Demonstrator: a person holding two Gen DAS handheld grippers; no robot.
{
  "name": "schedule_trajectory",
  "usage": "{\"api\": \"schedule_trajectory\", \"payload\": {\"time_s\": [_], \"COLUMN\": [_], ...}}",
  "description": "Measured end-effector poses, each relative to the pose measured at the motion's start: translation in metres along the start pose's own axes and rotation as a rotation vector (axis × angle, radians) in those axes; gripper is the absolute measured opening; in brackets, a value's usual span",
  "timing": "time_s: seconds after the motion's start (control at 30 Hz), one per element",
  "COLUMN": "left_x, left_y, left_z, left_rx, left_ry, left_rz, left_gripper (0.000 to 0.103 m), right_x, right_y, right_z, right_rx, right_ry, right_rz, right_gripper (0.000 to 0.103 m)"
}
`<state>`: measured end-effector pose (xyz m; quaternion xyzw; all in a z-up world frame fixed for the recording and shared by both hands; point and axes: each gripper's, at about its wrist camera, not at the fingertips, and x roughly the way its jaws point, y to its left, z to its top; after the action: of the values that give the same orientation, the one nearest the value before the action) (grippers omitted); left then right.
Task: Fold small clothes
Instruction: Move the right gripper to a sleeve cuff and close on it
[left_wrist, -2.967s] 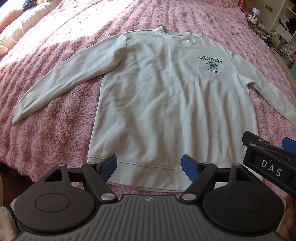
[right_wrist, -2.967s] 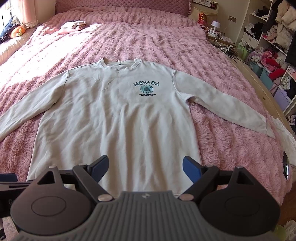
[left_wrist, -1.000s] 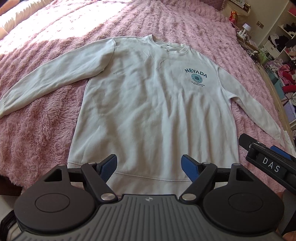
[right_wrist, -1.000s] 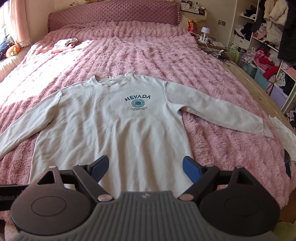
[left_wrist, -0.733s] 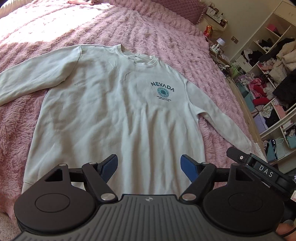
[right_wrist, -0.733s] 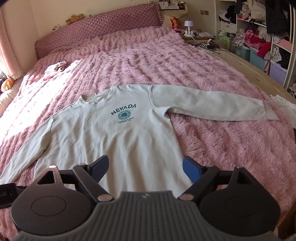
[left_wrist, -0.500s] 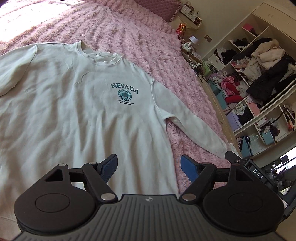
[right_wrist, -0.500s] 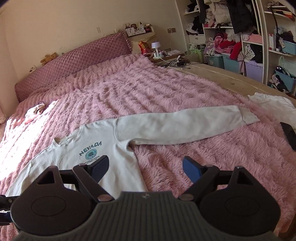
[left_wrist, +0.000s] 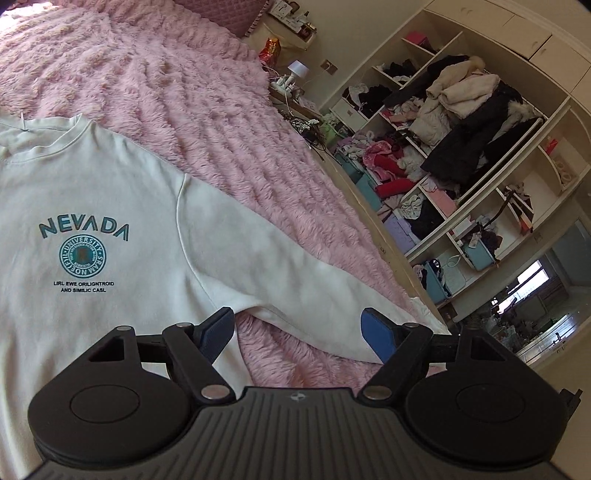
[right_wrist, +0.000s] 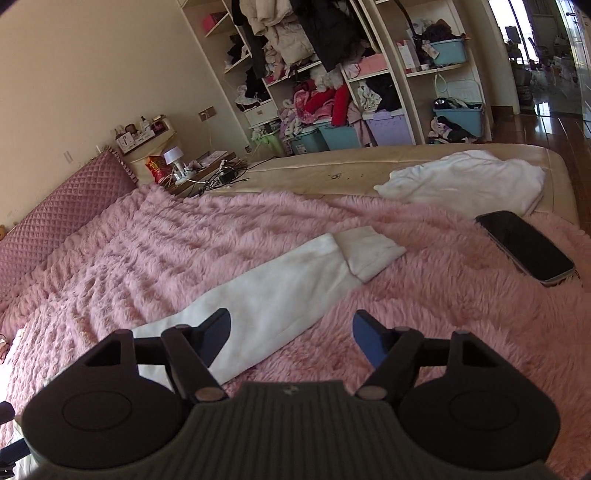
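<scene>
A white sweatshirt (left_wrist: 110, 206) with a teal NEVADA print lies flat on the pink fluffy bedspread (left_wrist: 207, 110). Its right sleeve (right_wrist: 280, 291) runs out to a folded-back cuff (right_wrist: 369, 254). My left gripper (left_wrist: 297, 330) hovers open over the armpit, where the sleeve (left_wrist: 295, 280) leaves the body. In the right wrist view my right gripper (right_wrist: 291, 328) hangs over the sleeve's middle. Its jaws are closing. The sleeve passes under the left finger (right_wrist: 218, 328), and no pad presses on cloth.
A black phone (right_wrist: 524, 247) lies on the bedspread right of the cuff. A crumpled white garment (right_wrist: 465, 181) sits on the tan bed edge (right_wrist: 332, 162). Behind stand shelves stuffed with clothes (left_wrist: 454, 122) and a bedside stand with a small lamp (right_wrist: 171, 155).
Both views have swung right, from the sweatshirt's hem and body to its right sleeve, and come lower and closer. The right jaws have narrowed slightly.
</scene>
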<state>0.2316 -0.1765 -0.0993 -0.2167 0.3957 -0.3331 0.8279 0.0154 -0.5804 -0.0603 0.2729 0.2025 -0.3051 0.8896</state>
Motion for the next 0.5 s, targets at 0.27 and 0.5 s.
{"api": "schedule_trajectory", "payload": {"time_s": [0.27, 0.5], "left_x": [0.075, 0.092], "left_y": [0.026, 0.031], "left_z": [0.005, -0.004], "left_rx": [-0.086, -0.096], "left_ry": [0.079, 0.100], "left_rz": [0.024, 0.045], "left_gripper": [0.092, 0.097], "right_x": [0.079, 0.107], "right_y": [-0.049, -0.055], "right_z": [0.017, 0.022], "right_rx": [0.193, 0.216], "right_ry": [0.051, 0.030], "right_rz": [-0.037, 0.013], "right_gripper": [0.064, 0.064]}}
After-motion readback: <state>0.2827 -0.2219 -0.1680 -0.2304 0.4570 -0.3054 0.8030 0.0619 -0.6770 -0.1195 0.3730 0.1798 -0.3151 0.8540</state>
